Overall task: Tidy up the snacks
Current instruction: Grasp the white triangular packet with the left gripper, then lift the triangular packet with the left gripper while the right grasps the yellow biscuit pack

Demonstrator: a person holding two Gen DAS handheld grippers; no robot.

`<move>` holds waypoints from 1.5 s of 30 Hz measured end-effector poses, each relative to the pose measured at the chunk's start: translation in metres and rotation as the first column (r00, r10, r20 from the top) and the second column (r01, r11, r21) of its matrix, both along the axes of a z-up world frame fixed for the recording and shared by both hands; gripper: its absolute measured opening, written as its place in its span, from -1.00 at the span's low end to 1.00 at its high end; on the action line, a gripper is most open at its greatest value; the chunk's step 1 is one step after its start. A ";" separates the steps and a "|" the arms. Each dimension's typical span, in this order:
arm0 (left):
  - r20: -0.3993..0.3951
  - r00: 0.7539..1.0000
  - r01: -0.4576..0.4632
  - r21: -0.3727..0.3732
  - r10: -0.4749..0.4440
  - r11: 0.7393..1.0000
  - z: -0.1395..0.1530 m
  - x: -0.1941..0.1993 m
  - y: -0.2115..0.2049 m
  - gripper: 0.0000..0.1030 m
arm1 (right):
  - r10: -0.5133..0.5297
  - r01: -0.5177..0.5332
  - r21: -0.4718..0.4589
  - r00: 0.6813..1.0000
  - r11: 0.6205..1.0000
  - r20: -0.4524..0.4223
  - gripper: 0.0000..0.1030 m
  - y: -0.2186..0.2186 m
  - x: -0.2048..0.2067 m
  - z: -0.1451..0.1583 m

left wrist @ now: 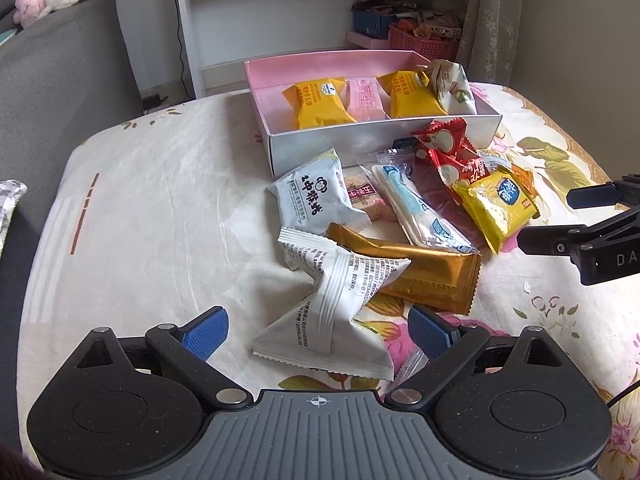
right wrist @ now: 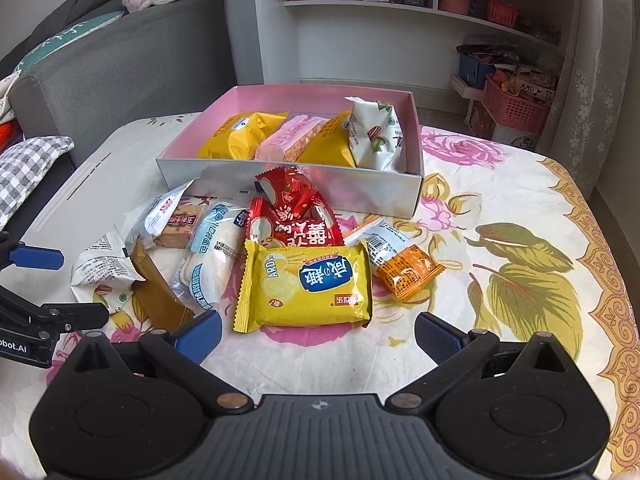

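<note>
We see the snacks (right wrist: 280, 248) heaped on the flowered tablecloth (right wrist: 520, 208) before the box (right wrist: 296, 188), which holds perhaps four more. Both the left gripper (left wrist: 316, 328) and right gripper (right wrist: 318, 330) gape empty. Bare cloth flanks the heap; shelves (right wrist: 400, 8) stand behind.

On the table (right wrist: 500, 184) the box (right wrist: 304, 188) stands at the far side, and in it four packets lie in a row — a bun packet (right wrist: 240, 136) leftmost, a wafer bar (right wrist: 290, 142) next, a second bun packet (right wrist: 328, 144), and a crumpled pouch (right wrist: 374, 136) against the right wall. Before the box lies a loose heap: the cracker pack (right wrist: 306, 286) nearest the right wrist camera, the twist-end candy bag (right wrist: 296, 208) behind it and touching the box's front wall, a small sachet (right wrist: 410, 270) just to the right. Left of the cracker pack come the long bread packet (right wrist: 210, 256), the flat stick pack (right wrist: 160, 292) and — farthest left — the folded pouch (right wrist: 102, 270).
</note>
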State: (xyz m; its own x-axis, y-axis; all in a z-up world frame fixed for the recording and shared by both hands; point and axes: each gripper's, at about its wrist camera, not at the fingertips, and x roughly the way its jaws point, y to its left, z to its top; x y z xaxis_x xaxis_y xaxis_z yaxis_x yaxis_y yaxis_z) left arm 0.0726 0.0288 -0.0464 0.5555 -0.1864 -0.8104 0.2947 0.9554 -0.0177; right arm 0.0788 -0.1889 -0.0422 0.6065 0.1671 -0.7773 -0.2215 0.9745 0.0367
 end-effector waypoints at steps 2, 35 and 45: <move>-0.014 1.000 0.003 -0.007 -0.003 1.000 -0.001 0.003 -0.001 0.87 | -0.009 0.009 -0.006 1.000 1.000 -0.010 0.87 0.000 0.006 -0.003; -0.064 0.997 -0.035 -0.041 0.033 0.999 0.001 0.018 -0.004 -0.47 | 0.007 -0.011 -0.035 0.993 0.999 -0.117 0.43 0.036 0.051 -0.021; -0.057 0.996 -0.068 -0.069 0.065 0.995 0.010 0.017 0.006 -0.49 | 0.009 -0.013 -0.027 0.991 1.000 -0.130 0.31 0.032 0.047 -0.013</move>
